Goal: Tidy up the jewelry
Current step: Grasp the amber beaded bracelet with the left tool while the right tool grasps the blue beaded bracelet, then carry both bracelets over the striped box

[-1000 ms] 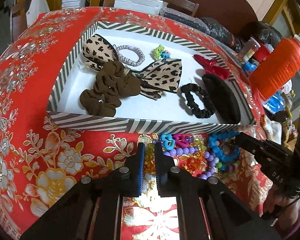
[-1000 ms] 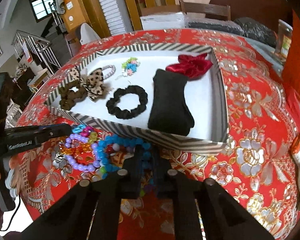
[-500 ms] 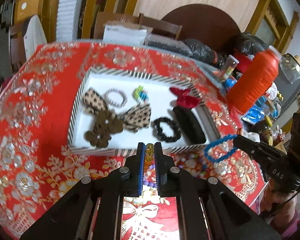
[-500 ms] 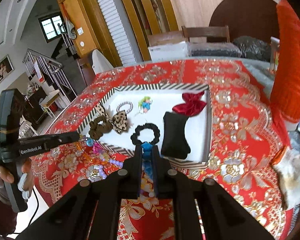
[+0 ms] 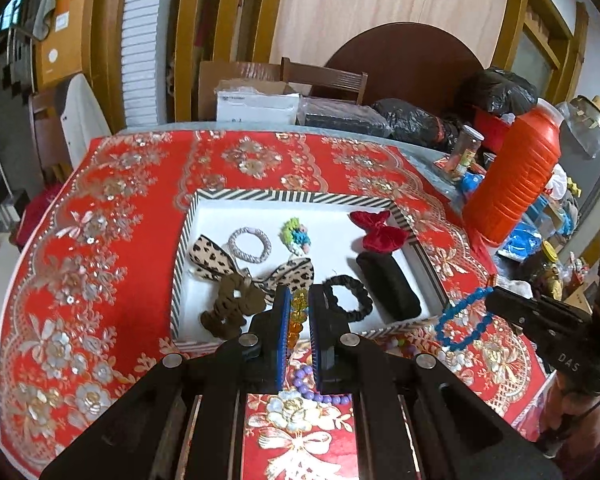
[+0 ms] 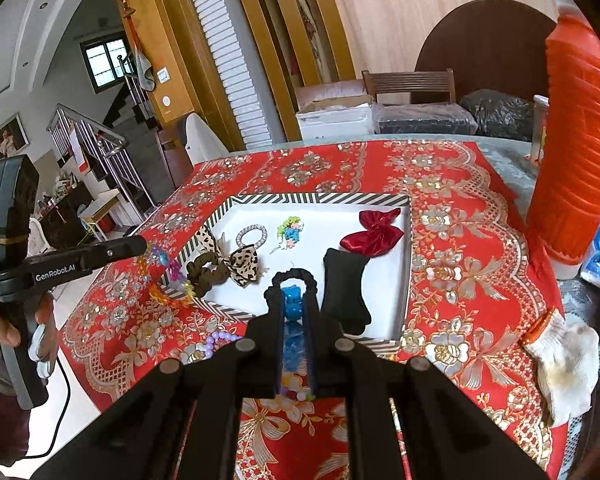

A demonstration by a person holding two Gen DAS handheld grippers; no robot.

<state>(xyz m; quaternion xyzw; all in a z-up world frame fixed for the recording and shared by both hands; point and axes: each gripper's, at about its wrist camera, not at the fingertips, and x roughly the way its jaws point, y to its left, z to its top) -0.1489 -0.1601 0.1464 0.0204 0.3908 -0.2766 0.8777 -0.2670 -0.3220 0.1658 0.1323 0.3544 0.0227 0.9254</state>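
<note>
The left tongs [image 5: 300, 306] are clenched on an orange bead bracelet [image 5: 297, 316], lifted above the desk [image 5: 100, 240]. The right tongs [image 6: 294, 300] grip a blue bead bracelet [image 6: 291, 307], also off the desk. A purple bead bracelet [image 5: 314, 390] lies on the red cloth beneath. Farther off, a striped tray [image 5: 300, 197] holds a black scrunchie [image 5: 350, 294], a brown scrunchie [image 5: 230, 304] and a red bow [image 5: 380, 232].

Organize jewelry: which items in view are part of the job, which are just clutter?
Job:
- orange bracelet, shut in left gripper
- blue bracelet, shut in right gripper
- purple bracelet on the cloth
- striped tray

Clutter:
- orange bottle
- white glove
- black bags
- white box
</note>
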